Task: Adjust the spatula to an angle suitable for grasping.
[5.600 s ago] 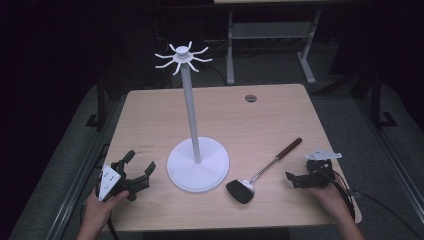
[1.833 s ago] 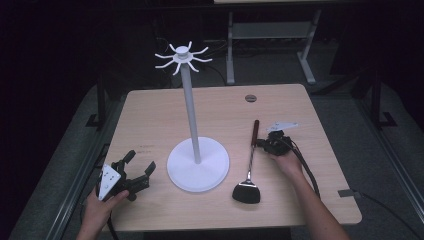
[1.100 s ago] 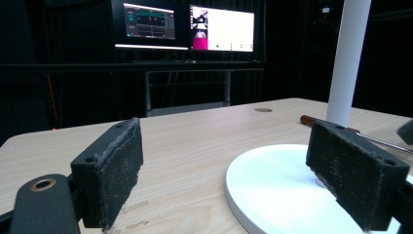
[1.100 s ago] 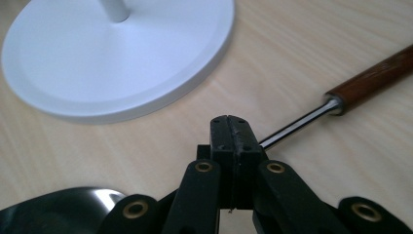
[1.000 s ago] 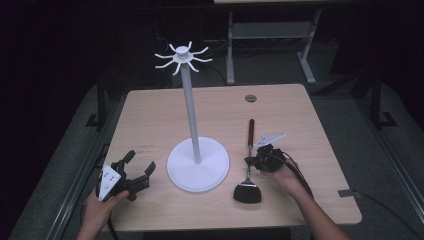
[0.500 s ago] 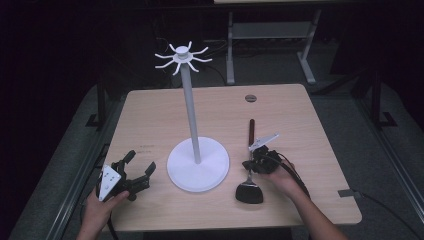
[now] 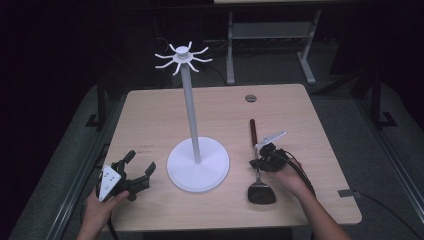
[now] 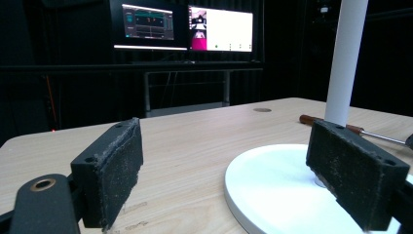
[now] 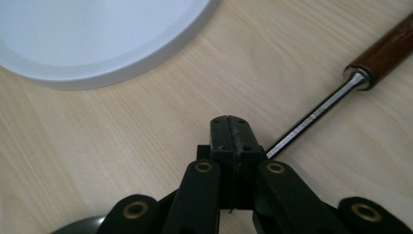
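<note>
Right tool clamps shut on the spatula shaft, apparently for hanging on the white hook stand; left tool rests open on the desk.

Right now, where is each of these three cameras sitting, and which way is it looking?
High view: above the person's side, looking forward and down at the table; both forearms, the left tool and right tool show.
Left gripper view: rides the left tool, low over the table, looking level between its open jaws at the white stand.
Right gripper view: rides the right tool, looking down past shut jaws at the spatula.
All three share the stand and the spatula.
</note>
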The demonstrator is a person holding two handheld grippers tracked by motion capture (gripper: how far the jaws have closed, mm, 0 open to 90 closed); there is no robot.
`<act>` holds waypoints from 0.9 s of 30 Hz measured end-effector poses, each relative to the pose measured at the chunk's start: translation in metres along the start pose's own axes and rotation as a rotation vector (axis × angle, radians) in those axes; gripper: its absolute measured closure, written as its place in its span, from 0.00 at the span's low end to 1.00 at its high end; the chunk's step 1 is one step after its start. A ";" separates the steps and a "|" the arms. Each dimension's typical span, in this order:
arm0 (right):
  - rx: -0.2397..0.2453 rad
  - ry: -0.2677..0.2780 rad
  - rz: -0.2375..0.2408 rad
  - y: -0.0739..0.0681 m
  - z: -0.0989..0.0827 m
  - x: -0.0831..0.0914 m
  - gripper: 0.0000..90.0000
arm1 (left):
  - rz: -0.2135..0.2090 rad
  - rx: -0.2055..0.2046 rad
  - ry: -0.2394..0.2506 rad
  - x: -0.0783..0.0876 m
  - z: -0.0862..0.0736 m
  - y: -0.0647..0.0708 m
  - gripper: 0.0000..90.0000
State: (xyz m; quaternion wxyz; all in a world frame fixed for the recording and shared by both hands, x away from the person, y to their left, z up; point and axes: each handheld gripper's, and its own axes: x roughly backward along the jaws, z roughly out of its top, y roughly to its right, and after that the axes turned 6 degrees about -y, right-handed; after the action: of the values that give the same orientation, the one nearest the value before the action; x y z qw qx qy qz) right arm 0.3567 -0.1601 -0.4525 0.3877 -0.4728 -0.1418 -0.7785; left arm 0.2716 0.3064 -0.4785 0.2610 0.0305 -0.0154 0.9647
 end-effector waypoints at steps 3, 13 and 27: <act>-0.028 -0.010 -0.001 0.005 -0.002 0.003 1.00 | -0.001 -0.002 0.002 0.000 0.000 0.000 0.14; -0.071 -0.011 -0.010 0.022 -0.009 0.012 0.99 | 0.000 -0.001 -0.001 0.000 0.000 0.000 0.14; -0.132 -0.034 -0.039 0.042 -0.020 0.020 0.99 | 0.000 -0.001 -0.001 0.000 0.000 0.000 0.14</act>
State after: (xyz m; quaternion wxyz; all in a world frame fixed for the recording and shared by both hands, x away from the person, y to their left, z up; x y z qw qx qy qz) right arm 0.3703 -0.2090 -0.4518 0.3379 -0.5075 -0.1061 -0.7855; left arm 0.2717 0.3061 -0.4785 0.2610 0.0309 -0.0161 0.9647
